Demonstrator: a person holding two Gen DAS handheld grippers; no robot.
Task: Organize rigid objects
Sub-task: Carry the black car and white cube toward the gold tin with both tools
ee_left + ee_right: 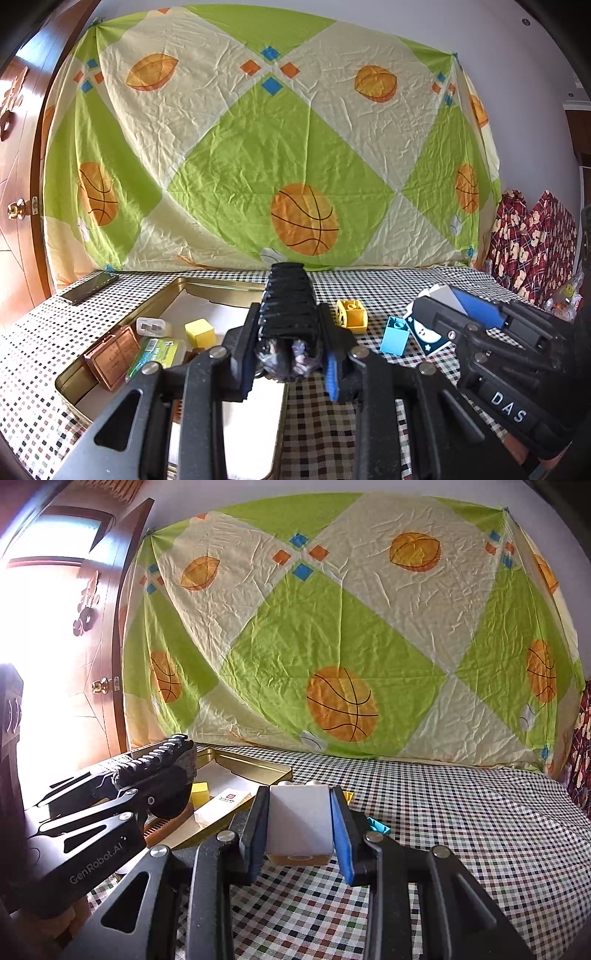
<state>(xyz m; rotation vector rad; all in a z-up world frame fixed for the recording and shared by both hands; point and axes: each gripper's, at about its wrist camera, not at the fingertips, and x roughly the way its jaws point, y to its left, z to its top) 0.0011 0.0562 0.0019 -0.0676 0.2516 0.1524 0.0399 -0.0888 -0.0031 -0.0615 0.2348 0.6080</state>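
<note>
Far left on the checked tablecloth lies a dark phone, well apart from the rest.

Next, the gold tin, open, shallow, w/ white paper lining. Inside, left to right: a copper-brown flat case leaning on the tin's left wall; a small clear-white box behind it; a green-labelled packet just beside the case; a yellow cube. Right wrist view also shows a white slip w/ a red mark and a brown comb-like piece in the tin, near its front edge.

Left gripper hangs over the tin's right part, fingers pinching a black ribbed thing — can't tell what it is; its near end looks grey-purple and fuzzy.

On the cloth right of the tin: a yellow toy block, then a light-blue block, upright, apart from each other.

Right gripper is above the cloth, right of the tin, fingers pressed on a white-grey block w/ tan end; in the left wrist view a dark-blue card w/ a white figure shows under it.
</note>
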